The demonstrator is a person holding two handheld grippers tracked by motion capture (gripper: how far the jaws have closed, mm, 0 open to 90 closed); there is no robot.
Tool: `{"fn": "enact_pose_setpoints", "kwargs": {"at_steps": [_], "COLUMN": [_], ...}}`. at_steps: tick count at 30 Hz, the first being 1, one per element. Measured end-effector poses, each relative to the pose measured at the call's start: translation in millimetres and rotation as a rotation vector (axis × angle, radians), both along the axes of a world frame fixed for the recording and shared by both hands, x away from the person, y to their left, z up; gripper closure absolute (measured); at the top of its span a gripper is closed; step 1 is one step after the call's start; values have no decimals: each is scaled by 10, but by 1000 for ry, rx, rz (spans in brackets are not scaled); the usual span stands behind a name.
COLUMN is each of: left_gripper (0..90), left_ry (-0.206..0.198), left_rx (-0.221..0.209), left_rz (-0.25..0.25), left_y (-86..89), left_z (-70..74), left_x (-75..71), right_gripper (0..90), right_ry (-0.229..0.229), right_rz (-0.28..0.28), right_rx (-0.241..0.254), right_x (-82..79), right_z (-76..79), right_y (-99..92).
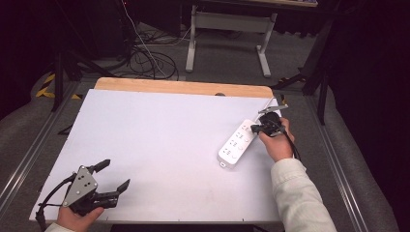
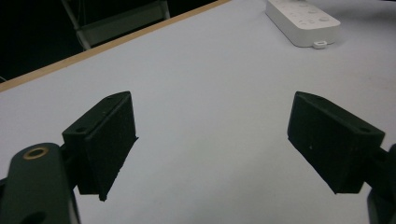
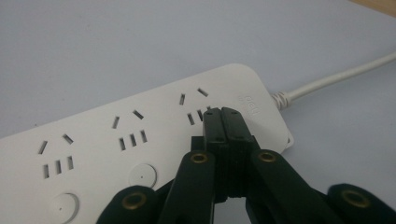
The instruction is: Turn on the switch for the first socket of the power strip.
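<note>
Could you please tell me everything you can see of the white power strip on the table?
The power strip is a long white block, plastic by its look, with rounded corners. It lies flat on the white table near the right edge, angled. Its top carries three socket groups, each with a round button beside it. A pale cable leaves one end, and the other end has a small loop tab. The right gripper, jaws shut together, is over the socket nearest the cable; contact is unclear.

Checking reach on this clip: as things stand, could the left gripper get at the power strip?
Probably yes. The left gripper, jaws open, sits at the near-left corner, with bare white table between it and the power strip. The shut right gripper hovers over the strip's cord end.
</note>
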State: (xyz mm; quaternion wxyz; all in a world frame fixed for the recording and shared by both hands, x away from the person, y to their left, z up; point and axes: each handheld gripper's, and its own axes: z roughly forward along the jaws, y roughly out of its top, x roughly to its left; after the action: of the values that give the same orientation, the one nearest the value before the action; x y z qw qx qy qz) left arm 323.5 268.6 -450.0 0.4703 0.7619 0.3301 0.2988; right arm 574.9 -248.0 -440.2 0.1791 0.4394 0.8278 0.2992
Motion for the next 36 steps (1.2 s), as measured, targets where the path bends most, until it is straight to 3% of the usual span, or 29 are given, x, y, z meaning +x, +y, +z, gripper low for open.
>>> {"fn": "enact_pose_setpoints", "kwargs": {"at_steps": [17, 36], "left_gripper": [160, 160], "left_ry": [0, 0], "left_rx": [2, 4], "left_rz": [-1, -3], "left_y": [-2, -6], "left_z": [1, 0], "left_x": [-4, -7], "right_gripper": [900, 900], "right_ry": [-14, -30], "right_rz": [1, -15], "right_rx": [-59, -60], "right_x": [-23, -50], "right_z": [-24, -56], "right_y": [71, 82]}}
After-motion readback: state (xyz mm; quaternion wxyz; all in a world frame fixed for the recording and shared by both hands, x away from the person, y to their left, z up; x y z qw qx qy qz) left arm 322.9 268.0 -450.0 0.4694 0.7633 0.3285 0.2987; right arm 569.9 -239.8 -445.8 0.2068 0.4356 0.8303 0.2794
